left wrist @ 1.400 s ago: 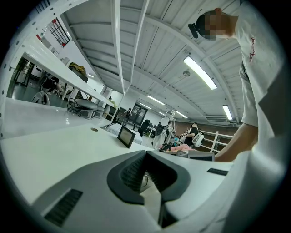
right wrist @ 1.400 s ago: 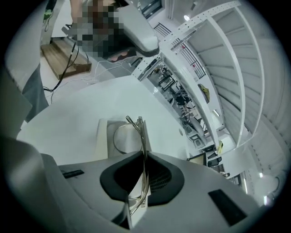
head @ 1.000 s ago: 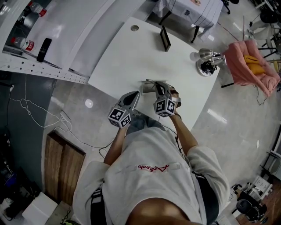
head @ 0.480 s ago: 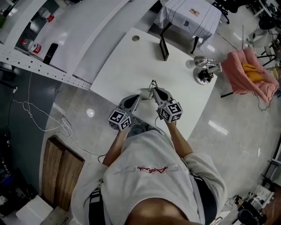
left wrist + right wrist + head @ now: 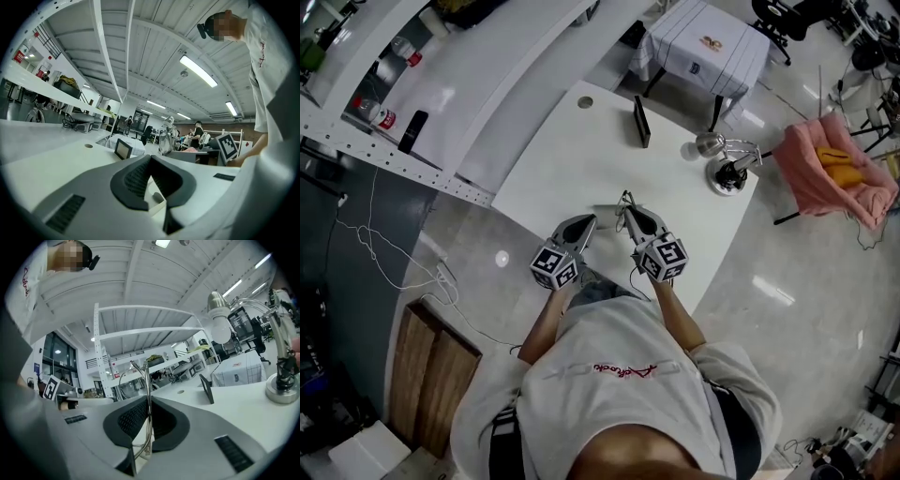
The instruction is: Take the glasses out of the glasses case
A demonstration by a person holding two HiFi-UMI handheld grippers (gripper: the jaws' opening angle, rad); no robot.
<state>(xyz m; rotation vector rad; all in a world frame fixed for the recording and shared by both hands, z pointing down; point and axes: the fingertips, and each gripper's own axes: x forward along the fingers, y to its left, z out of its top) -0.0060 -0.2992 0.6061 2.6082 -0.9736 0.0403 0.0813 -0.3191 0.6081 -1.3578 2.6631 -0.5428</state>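
Both grippers hover over the near edge of the white table [image 5: 581,159]. My right gripper [image 5: 628,214] [image 5: 149,401] is shut on thin metal-framed glasses [image 5: 625,201]. A wire part of the glasses [image 5: 146,394] runs upright between its pads, with a lens ring sticking out beyond the tips. To its left, my left gripper [image 5: 591,221] [image 5: 150,158] has its jaws together at the tip. They seem to pinch an edge of the pale grey glasses case [image 5: 605,208] [image 5: 192,157], which reaches toward the right gripper. The glasses are clear of the case.
A chrome desk lamp [image 5: 722,159] [image 5: 281,357] stands at the table's far right. A small black stand [image 5: 639,120] [image 5: 123,149] sits at the far middle, near a cable hole [image 5: 585,102]. A pink-draped chair [image 5: 834,173] is off the right side.
My right gripper has rolled and risen with the glasses, which now stand upright between the pads. The left gripper has lifted a little with the case.
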